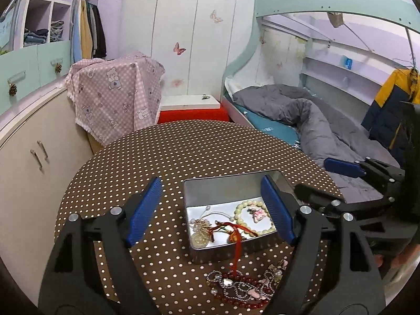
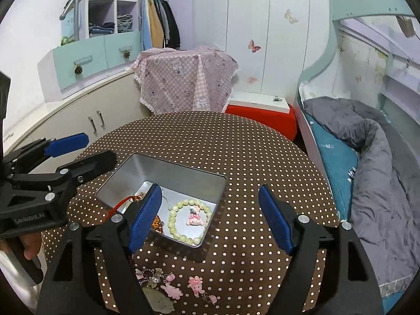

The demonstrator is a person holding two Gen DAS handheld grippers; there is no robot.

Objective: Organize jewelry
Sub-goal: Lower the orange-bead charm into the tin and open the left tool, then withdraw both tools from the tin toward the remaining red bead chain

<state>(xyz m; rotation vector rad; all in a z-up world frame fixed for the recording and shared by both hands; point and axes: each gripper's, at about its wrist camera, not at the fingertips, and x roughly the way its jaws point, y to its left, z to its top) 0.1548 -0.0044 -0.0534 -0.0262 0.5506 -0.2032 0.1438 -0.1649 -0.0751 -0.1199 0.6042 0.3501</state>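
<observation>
A: Left gripper (image 1: 211, 207), black frame with blue ribbed pads: jaws spread wide, nothing between the pads. In its own view it sits lower centre, hovering over the open rectangular silver metal tin (image 1: 223, 210).

B: Right gripper (image 2: 208, 216), same build: jaws equally wide, gripping nothing, lower centre of its view, above the tin's near edge.

A: Tin contents: pale green bead bracelet (image 2: 190, 221) ringing a pink cartoon charm (image 2: 193, 220); red cord piece (image 1: 236, 232) draped over the near wall.

B: Loose heap of red beads and pink charms (image 1: 241, 288) lies at bottom centre on the brown white-dotted round table (image 1: 183, 152).
</observation>
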